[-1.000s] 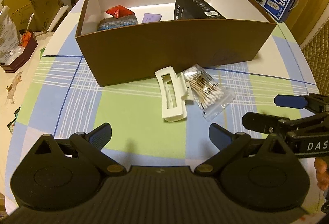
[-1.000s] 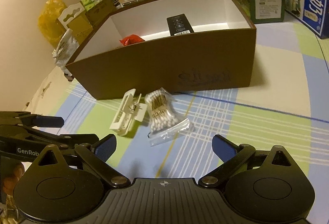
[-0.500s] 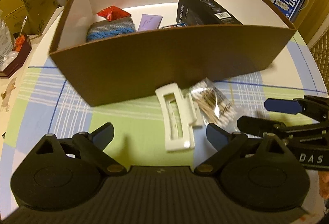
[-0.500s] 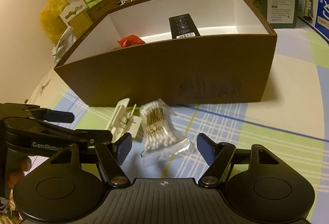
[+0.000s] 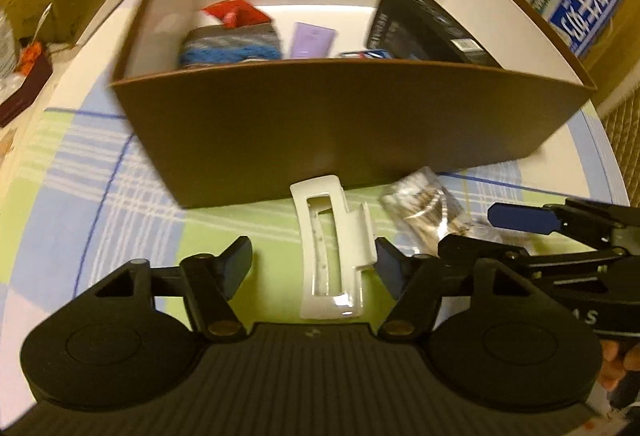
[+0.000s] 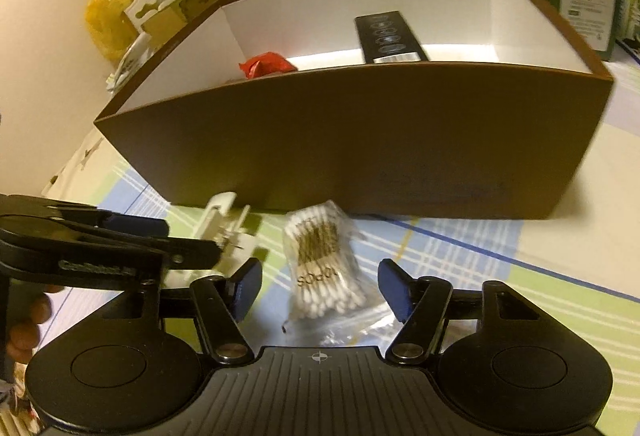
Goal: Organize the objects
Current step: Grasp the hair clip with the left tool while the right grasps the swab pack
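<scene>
Left claw (image 5: 312,266) is spread wide around the white hair clip (image 5: 330,248), which lies flat on the checked tabletop (image 5: 100,204) between its two pads; the pad at 3 o'clock sits just beside the clip's edge, the one at 9 o'clock stands apart from it. Right claw (image 6: 320,286) is likewise wide, straddling the clear bag of cotton swabs (image 6: 320,264), with neither pad touching it. Clip and bag lie side by side, the bag at 3 o'clock of the clip, both just in front of the brown box (image 6: 360,140). Fingertips of the person's hand (image 6: 28,324) show at the 9 o'clock edge of the right wrist view. Farther, at 12 o'clock, the open box holds a blue-grey knitted bundle (image 5: 230,44), a red packet (image 5: 236,12), a lilac tube (image 5: 312,40) and a black carton (image 5: 424,26). Beyond it at 1 o'clock stands a milk carton case (image 5: 576,2).
</scene>
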`<control>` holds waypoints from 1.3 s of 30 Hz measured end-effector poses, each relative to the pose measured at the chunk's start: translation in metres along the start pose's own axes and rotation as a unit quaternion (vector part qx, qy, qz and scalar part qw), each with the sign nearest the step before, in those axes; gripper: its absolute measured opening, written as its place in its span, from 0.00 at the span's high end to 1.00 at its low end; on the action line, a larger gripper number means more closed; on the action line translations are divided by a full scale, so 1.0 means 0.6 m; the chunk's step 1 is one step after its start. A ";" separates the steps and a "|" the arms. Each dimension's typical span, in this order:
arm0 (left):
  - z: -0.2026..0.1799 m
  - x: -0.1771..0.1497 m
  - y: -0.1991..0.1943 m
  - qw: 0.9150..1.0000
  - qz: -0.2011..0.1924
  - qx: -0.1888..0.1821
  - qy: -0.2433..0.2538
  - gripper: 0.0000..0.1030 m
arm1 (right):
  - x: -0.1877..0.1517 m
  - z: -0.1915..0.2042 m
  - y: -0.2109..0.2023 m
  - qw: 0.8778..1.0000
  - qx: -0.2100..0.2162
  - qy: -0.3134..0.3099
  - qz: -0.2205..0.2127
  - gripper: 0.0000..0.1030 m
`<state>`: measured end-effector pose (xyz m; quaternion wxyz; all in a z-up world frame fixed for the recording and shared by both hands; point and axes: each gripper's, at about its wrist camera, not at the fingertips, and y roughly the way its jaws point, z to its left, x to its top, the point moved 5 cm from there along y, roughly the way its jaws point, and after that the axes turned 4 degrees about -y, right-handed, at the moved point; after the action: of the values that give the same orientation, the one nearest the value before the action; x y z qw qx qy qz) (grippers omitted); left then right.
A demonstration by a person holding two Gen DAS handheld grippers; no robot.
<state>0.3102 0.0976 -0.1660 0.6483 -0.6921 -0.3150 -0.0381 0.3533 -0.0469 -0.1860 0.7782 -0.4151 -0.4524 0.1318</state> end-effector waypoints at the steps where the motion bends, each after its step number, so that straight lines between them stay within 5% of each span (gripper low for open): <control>1: 0.011 -0.002 -0.003 1.000 0.000 0.004 -0.006 0.40 | 0.000 0.002 0.005 1.000 0.000 -0.002 0.000 0.43; 5: 0.041 -0.015 -0.007 1.000 0.007 0.021 -0.014 0.40 | -0.002 0.008 0.023 1.000 -0.005 -0.008 0.004 0.55; 7: 0.056 -0.022 -0.007 0.999 0.012 0.029 -0.018 0.41 | -0.007 0.009 0.027 1.000 -0.011 -0.013 0.007 0.71; 10: 0.068 -0.031 -0.011 0.999 0.013 0.032 -0.021 0.42 | -0.017 0.005 0.022 1.000 -0.018 -0.015 0.009 0.76; 18: 0.038 -0.016 -0.005 0.997 -0.013 0.035 0.065 0.32 | -0.045 -0.028 -0.014 0.999 -0.037 0.016 0.019 0.77; 24: 0.024 -0.009 0.031 0.994 0.004 0.040 0.098 0.43 | -0.052 -0.047 -0.038 0.998 -0.049 0.030 0.025 0.75; 26: 0.024 -0.008 0.033 0.996 0.007 0.027 0.085 0.54 | -0.051 -0.050 -0.042 0.998 -0.052 0.036 0.023 0.70; 28: 0.022 -0.008 0.033 0.997 0.007 0.027 0.071 0.60 | -0.048 -0.051 -0.043 0.997 -0.055 0.041 0.018 0.47; 29: 0.020 -0.008 0.034 0.997 0.007 0.030 0.065 0.60 | -0.046 -0.050 -0.043 0.997 -0.057 0.041 0.016 0.44; 35: 0.027 -0.020 0.024 0.999 0.011 0.035 0.018 0.63 | -0.040 -0.032 -0.013 0.997 -0.071 0.012 0.026 0.46; 39: 0.032 -0.034 0.014 0.999 0.011 0.037 0.005 0.63 | -0.043 -0.012 -0.007 0.995 -0.088 -0.041 0.029 0.65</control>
<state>0.2912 0.1079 -0.1859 0.6756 -0.6707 -0.3053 -0.0230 0.3443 -0.0685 -0.2000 0.7149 -0.4895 -0.4818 0.1309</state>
